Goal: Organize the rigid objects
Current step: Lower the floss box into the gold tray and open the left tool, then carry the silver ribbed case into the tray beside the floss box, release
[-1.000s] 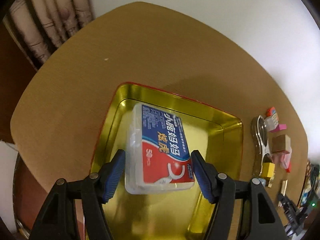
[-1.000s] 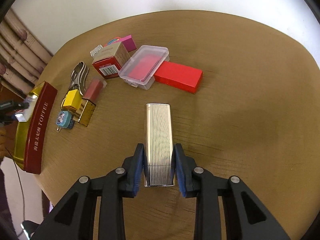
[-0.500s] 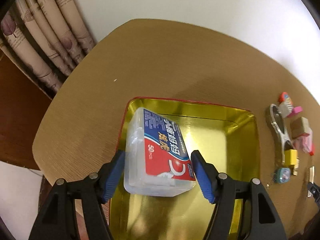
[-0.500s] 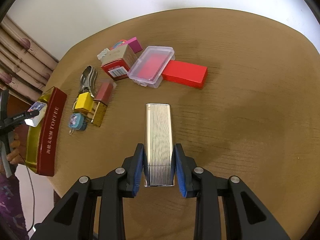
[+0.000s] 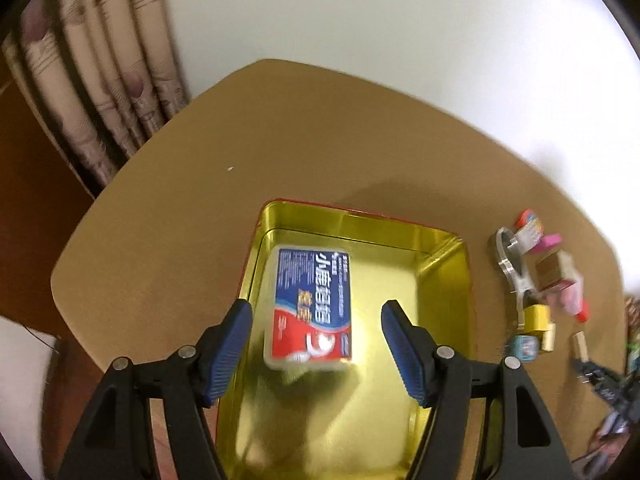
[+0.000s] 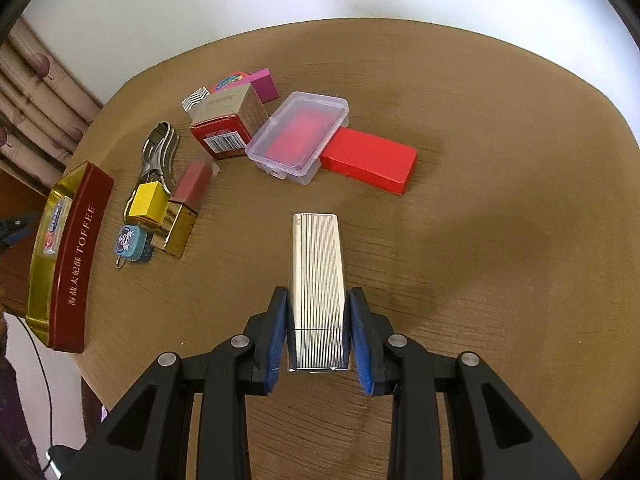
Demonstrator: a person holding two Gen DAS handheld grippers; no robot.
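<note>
Floss box (image 5: 311,305) lying released in gold tin (image 5: 448,280) for storage, left gripper (image 5: 316,350) spread clear. Ribbed silver case (image 6: 317,280) being clamped by right gripper (image 6: 318,338), tin at 9 o'clock.

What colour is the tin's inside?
Shiny gold inside the tin, clearest in the left wrist view.

A tan wood-grain table (image 6: 500,168) with rounded corners spreads ahead of and beneath the claw, a plain white wall (image 5: 380,20) rises beyond its far edge, and pleated patterned curtains (image 5: 96,88) hang to the far left.
</note>
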